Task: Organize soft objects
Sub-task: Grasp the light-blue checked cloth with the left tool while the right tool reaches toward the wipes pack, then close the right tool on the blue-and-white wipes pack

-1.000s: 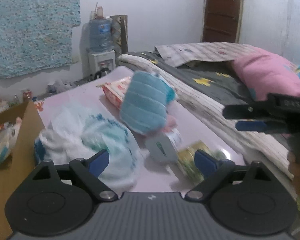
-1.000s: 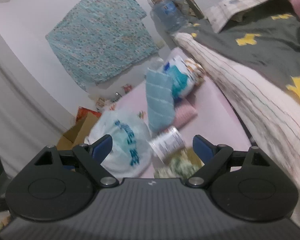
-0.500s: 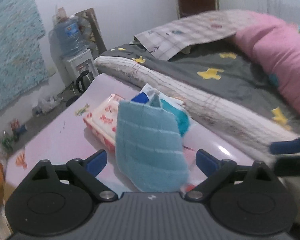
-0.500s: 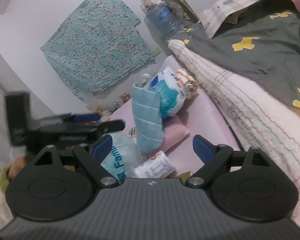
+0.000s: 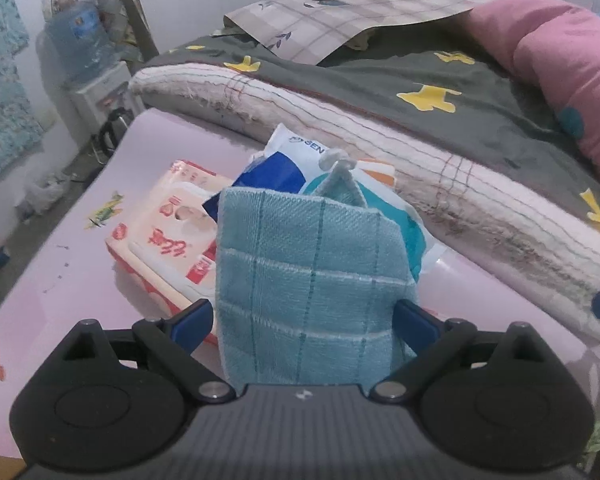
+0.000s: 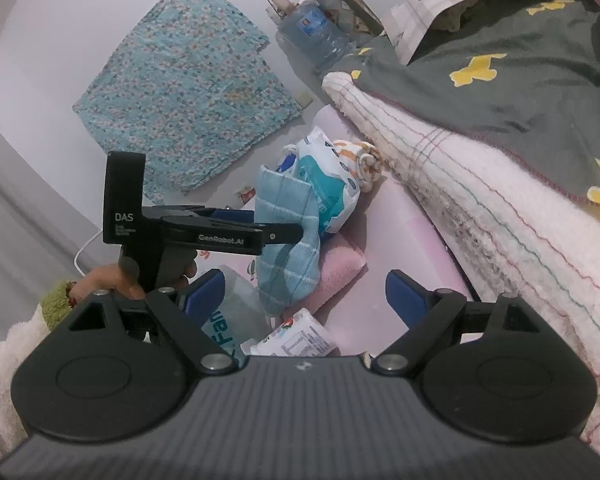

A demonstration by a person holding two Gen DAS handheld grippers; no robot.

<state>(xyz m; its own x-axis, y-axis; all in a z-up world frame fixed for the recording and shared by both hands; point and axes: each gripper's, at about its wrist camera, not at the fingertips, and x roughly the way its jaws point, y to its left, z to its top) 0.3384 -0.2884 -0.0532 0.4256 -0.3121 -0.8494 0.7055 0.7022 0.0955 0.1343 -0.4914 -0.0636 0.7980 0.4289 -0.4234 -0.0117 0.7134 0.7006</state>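
The left claw (image 5: 304, 316) stands spread, its pads either side of the folded blue cloth (image 5: 308, 284) but not pressing it; the cloth leans upright against a white-and-teal packet (image 5: 300, 160) just beyond. To take it well, I would close low on the thick folds, squarely, before lifting. The right claw (image 6: 304, 292) hangs released, empty. Only its view shows the pink towel (image 6: 336, 268) under the cloth and the hand (image 6: 112, 280) holding the left claw.

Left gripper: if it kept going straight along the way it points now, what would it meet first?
The folded blue cloth. It already stands between the open left gripper fingers, with the white and blue plastic pack right behind it. Whether the pads already touch the cloth is unclear.
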